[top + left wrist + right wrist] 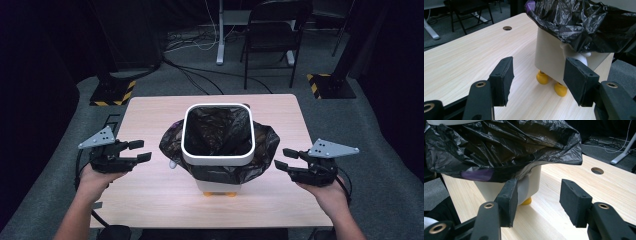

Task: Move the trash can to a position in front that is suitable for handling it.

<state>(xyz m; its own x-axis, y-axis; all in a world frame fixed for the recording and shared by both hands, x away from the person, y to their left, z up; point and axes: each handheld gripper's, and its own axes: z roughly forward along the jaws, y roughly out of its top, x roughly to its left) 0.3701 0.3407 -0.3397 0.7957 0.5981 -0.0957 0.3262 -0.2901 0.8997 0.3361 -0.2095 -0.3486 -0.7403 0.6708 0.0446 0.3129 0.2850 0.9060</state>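
Note:
A white square bin [218, 159] on small yellow feet [542, 77] stands in the middle of the wooden table [150, 190]. A black plastic bag [220, 131] lines it and hangs crumpled over its rim on all sides. My left gripper [141, 151] hovers to the left of the bin, jaws open, nothing between them. My right gripper [286, 159] hovers to the right of the bin, also open and empty. In the left gripper view the bin's white wall [549, 57] lies ahead under the bag's overhang [584, 22]. The right gripper view has the bag [499, 147] draped above the bin's lower wall [531, 182].
The table has a round cable hole [507, 28] near its far edge. Beyond the table a black folding chair [272, 35] and a desk leg [220, 35] stand on grey carpet, with hazard-striped stand bases [112, 92] at both sides.

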